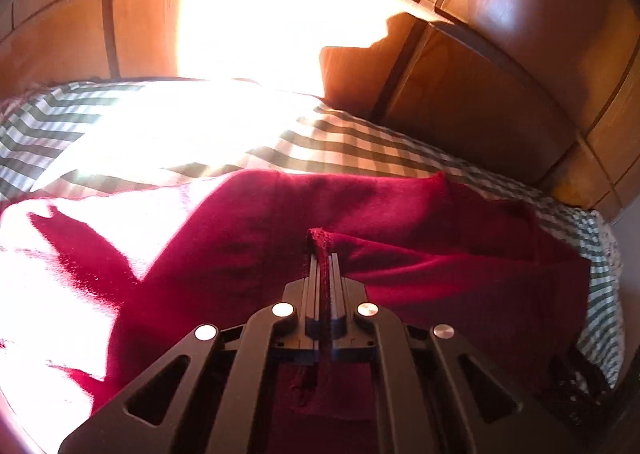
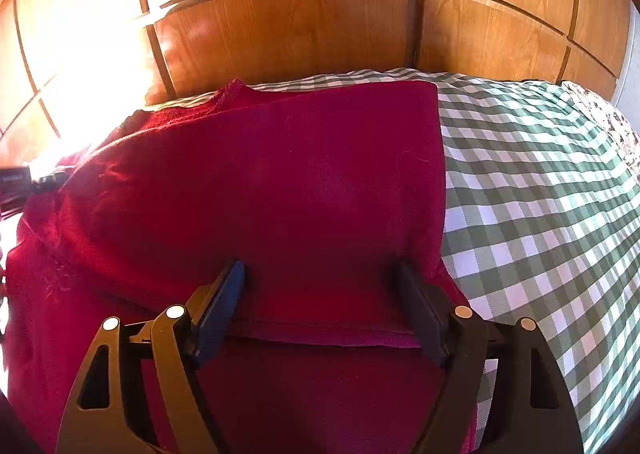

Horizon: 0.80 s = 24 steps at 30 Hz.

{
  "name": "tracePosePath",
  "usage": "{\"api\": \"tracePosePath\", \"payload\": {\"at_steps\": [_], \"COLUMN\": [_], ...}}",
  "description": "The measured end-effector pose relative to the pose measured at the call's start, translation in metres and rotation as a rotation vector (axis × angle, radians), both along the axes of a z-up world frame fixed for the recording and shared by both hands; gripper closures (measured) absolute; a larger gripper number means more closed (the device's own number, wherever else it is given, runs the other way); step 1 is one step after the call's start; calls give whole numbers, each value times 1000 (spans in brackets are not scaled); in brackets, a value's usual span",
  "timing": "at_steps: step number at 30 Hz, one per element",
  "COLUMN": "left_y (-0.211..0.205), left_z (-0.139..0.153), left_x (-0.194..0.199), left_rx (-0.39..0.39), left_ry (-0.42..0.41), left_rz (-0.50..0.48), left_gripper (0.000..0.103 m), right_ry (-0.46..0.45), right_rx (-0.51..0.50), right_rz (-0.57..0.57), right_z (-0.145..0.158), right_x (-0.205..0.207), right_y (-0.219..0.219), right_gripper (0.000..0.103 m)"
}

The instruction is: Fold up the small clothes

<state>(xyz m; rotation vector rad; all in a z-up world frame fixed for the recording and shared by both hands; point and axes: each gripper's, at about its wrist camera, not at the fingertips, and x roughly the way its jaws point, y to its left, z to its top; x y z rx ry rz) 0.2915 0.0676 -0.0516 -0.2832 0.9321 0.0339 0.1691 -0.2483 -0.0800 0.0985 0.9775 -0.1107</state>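
Red garment point(image 2: 280, 190) lies spread on checked bedcover point(image 2: 540, 194), wooden panels point(image 2: 300, 26) behind. Left gripper point(image 1: 323, 250) clenched on a pinched hem of the garment. Right gripper point(image 2: 320, 274) spread wide, jaws straddling the folded edge, pads not pressing.

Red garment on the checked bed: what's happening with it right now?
A person is folding a red garment on a green checked bedcover with a handheld gripper in each hand. The left gripper is shut on a pinched edge of the cloth. The right gripper is open, its fingers straddling a folded-over layer near the hem, not clamping it.
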Motion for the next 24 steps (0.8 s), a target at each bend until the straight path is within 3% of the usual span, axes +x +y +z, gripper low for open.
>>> {"api": "tracePosePath", "payload": {"at_steps": [3,4,7,13,18,24], "left_y": [-7,-2,14,54,111,196], "left_z": [-4,-2,8,8,4,-8], "left_x": [-6,-12,-33,-86,-136,-194], "left_rx": [76,59,-59,-174,-280,-335], "left_ry": [-4,-1,-29,-29,-26,-66], "left_rz": [-13,-6,39,98,210,442], "left_gripper": [97,97,63,62,65,61], "right_ry": [-1,-2,-3,-4,-2,-1], "right_rx": [-4,-2,-1,-1,-10,-20], "right_rz": [-1,-3,-3,-5,-1,7], "right_z": [0,0,0,0,0,-1], "right_x": [0,0,0,0,0,1], "right_y": [1,1,1,1,3,5], "right_gripper": [26,26,26,25,23,18]}}
